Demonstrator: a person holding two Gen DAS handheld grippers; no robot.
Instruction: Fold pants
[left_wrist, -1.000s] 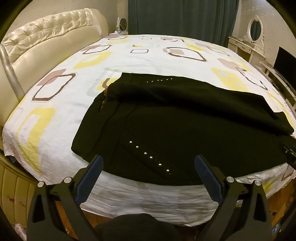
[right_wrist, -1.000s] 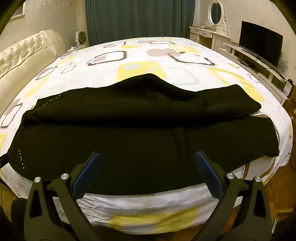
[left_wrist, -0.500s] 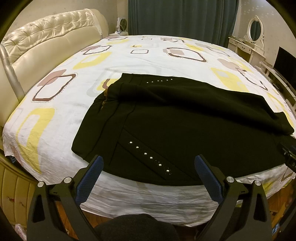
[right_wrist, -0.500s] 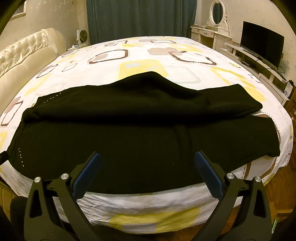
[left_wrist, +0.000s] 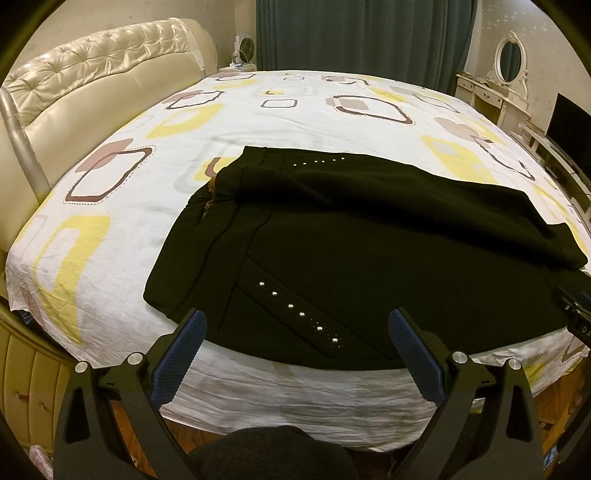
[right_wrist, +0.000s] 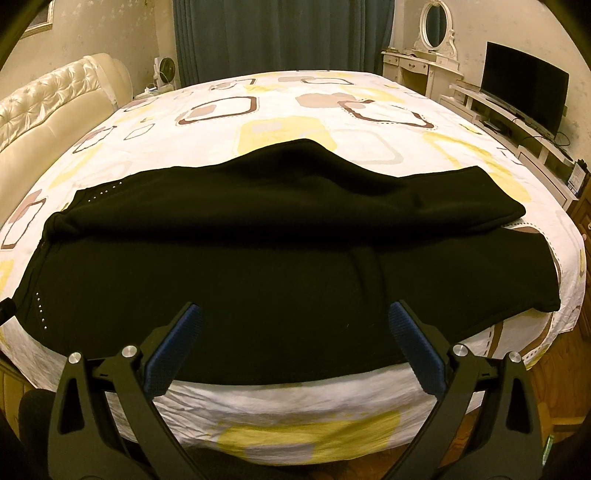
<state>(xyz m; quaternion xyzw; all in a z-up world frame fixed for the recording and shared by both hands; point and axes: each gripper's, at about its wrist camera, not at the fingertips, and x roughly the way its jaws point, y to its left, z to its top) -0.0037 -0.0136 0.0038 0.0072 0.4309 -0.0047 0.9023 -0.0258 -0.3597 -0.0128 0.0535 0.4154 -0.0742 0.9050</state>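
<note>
Bed (left_wrist: 122, 206) with a white sheet (left_wrist: 280, 122) printed in yellow, brown and grey rounded squares; the sheet is wrinkled where it drops over the edge nearest the grippers. A cream tufted headboard (left_wrist: 96, 85) bounds the bed to the left. Black pants (left_wrist: 369, 258) lie directly on the sheet, just ahead of both grippers, spread crosswise along the near edge. The waist end lies ahead-left, the leg ends ahead-right (right_wrist: 517, 273). One leg rests over the far part of the other. Two rows of small silver studs (left_wrist: 299, 314) mark the waist end.
</note>
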